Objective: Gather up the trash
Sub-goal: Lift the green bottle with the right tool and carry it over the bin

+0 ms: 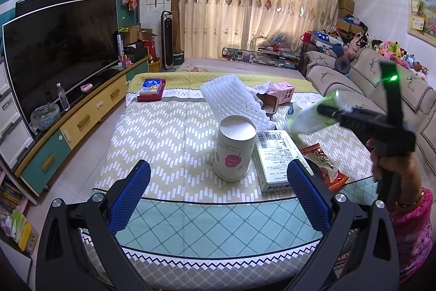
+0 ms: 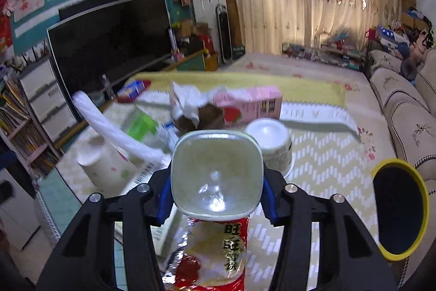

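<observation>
The low table (image 1: 163, 132) in this cluttered living room is strewn with trash under its zigzag cloth. The right gripper (image 2: 215, 198) pinches a clear plastic bottle (image 2: 215, 176), base forward along the fingers, with the yellow-rimmed bin (image 2: 399, 209) lying off to its right. The left gripper (image 1: 218, 182) hangs spread wide, nearer the upturned paper cup (image 1: 234, 149).

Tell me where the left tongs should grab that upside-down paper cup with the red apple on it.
Take the paper cup across its side wall around mid-height, coming in level from the near edge. It stands inverted, closed base up, so there is no rim to pinch. The left tongs are open and look wide enough. Mind the box close beside it.
</observation>
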### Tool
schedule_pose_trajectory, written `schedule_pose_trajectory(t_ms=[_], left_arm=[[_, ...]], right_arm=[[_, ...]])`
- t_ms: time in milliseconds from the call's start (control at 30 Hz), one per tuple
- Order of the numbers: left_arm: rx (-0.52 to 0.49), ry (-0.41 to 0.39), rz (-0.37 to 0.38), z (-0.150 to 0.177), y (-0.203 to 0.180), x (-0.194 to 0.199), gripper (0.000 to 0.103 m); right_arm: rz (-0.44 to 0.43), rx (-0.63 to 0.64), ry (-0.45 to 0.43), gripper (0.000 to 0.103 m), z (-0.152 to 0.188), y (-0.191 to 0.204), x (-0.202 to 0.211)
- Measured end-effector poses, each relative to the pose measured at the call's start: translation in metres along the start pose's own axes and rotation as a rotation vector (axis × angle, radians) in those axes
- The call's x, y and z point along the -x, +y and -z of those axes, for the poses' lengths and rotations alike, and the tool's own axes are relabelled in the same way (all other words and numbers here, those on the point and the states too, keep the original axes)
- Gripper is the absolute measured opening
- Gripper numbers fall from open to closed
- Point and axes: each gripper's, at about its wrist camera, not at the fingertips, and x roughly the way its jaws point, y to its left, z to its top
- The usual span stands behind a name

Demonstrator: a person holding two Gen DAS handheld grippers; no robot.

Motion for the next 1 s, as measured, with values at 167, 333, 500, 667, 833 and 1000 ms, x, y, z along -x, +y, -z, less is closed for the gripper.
schedule_pose_trajectory(t_ms=[167, 333, 500, 667, 833, 1000], left_arm=[[-0.003, -0.003, 0.005, 0.001, 0.000, 0.001, 0.099], [-0.006, -0.001, 0.008, 0.000, -0.003, 0.002, 0.099], [-0.015, 0.003, 0.016, 0.001, -0.006, 0.001, 0.099], [-0.019, 0.005, 0.019, 0.002, -0.008, 0.000, 0.099], [-0.022, 0.011, 0.024, 0.002, -0.009, -0.003, 0.099], [-0.026, 0.020, 0.027, 0.001, -0.012, -0.007, 0.099]], right_arm=[[-0.014, -0.007, -0.040, 0.049, -0.004, 0.002, 0.027], [-0.013, -0.016, -0.065, 0.049, -0.006, 0.000, 0.043], [-0.020, -0.034, -0.100, 0.049, -0.012, -0.005, 0.056], [0.034, -0.068, -0.157, 0.049, -0.020, -0.027, 0.078], [0.187, -0.139, -0.199, 0.049, -0.024, -0.078, 0.100], [0.409, -0.235, -0.198, 0.049, -0.012, -0.150, 0.109]])
